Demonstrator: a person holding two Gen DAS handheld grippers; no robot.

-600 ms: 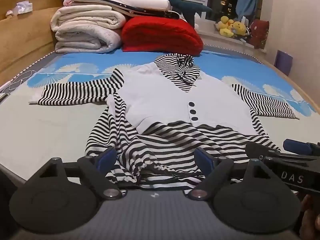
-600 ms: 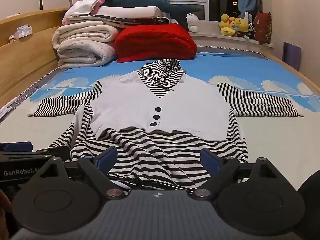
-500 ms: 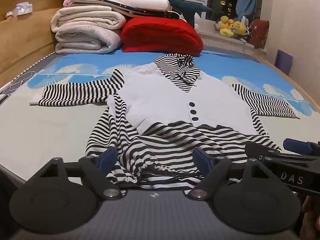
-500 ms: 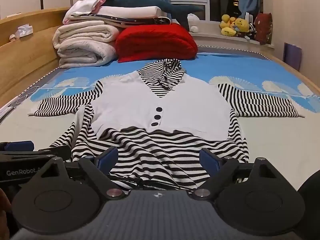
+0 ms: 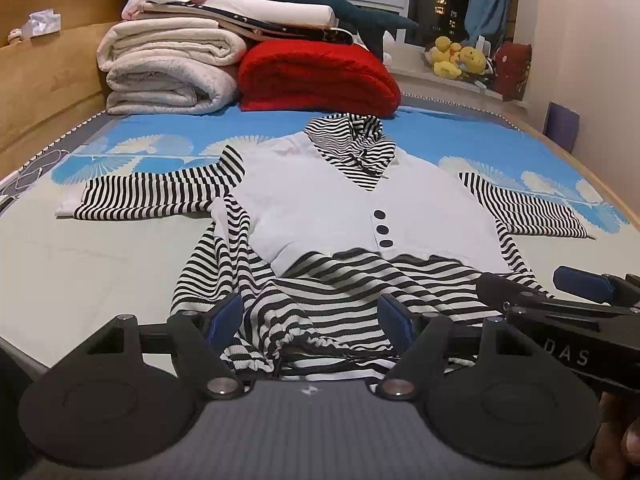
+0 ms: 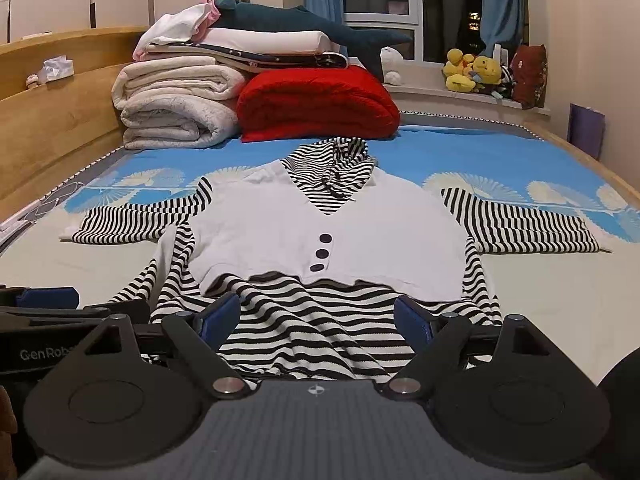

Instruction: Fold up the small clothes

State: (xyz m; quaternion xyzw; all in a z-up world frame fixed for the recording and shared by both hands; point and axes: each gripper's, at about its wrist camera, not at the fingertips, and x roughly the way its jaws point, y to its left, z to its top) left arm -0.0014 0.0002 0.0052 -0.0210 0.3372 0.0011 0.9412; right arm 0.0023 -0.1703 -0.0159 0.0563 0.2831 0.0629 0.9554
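On the bed [image 6: 540, 320], a small striped garment [image 6: 328, 232] is lying face up, sleeves reaching toward nine and three o'clock, its hood toward twelve. Both the left gripper [image 5: 310, 316] and the right gripper [image 6: 318, 318] are standing wide with nothing between the jaws, hovering over the gathered hem [image 5: 320, 344] at six o'clock. Being thin, light knit, it is likely going to drape and bunch. The hem's two corners are looking like the best places to pinch.
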